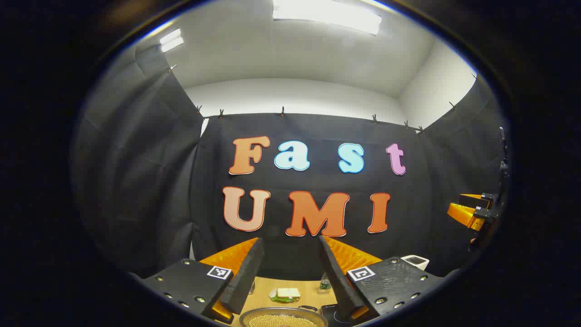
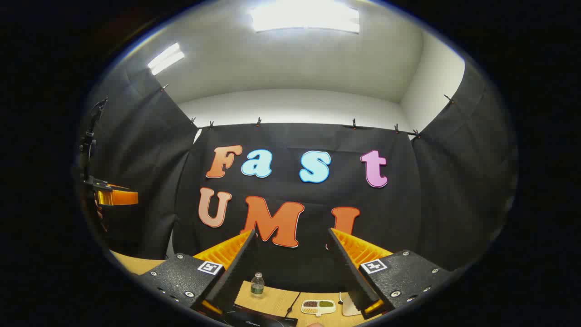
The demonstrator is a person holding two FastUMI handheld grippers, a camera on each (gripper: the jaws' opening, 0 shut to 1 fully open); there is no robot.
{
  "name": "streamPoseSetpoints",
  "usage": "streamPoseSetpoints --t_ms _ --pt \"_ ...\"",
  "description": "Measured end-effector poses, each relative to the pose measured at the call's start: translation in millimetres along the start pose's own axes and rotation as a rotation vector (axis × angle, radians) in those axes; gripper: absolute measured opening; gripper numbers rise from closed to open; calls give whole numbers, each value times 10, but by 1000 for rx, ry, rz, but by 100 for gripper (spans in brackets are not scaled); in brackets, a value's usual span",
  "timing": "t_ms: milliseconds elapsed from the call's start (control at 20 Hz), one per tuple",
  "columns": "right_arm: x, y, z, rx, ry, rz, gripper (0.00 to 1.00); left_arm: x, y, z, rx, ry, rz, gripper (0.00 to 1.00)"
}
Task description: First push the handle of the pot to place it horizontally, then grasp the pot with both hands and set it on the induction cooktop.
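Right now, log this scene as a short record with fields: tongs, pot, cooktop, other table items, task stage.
left tongs: open, raised above the table, holding nothing
right tongs: open, raised, holding nothing
pot: rim at the bottom edge of the left gripper view, pale grainy contents inside; handle not discernible
induction cooktop: dark, on the wooden table below the right tongs
water bottle: upright behind the cooktop
divided dish: white, dark and green fillings, right of the bottle
task stage: pot not yet grasped
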State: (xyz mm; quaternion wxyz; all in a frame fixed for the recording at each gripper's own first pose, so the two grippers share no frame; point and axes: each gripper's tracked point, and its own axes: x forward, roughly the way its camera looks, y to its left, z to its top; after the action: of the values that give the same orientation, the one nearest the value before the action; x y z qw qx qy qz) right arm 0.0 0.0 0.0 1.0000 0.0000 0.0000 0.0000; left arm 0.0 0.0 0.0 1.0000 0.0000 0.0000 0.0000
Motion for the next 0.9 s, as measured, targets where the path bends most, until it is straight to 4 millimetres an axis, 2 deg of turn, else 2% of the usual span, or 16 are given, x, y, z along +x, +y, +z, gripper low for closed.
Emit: streamPoseSetpoints --t_ms 200,900 --pt "-24 -9 38 -4 -11 2 95 21 -119 -19 7 0 -12 77" --pt "-151 -147 60 7 -24 -12 95 -63 -255 -11 -2 -13 -37 77"
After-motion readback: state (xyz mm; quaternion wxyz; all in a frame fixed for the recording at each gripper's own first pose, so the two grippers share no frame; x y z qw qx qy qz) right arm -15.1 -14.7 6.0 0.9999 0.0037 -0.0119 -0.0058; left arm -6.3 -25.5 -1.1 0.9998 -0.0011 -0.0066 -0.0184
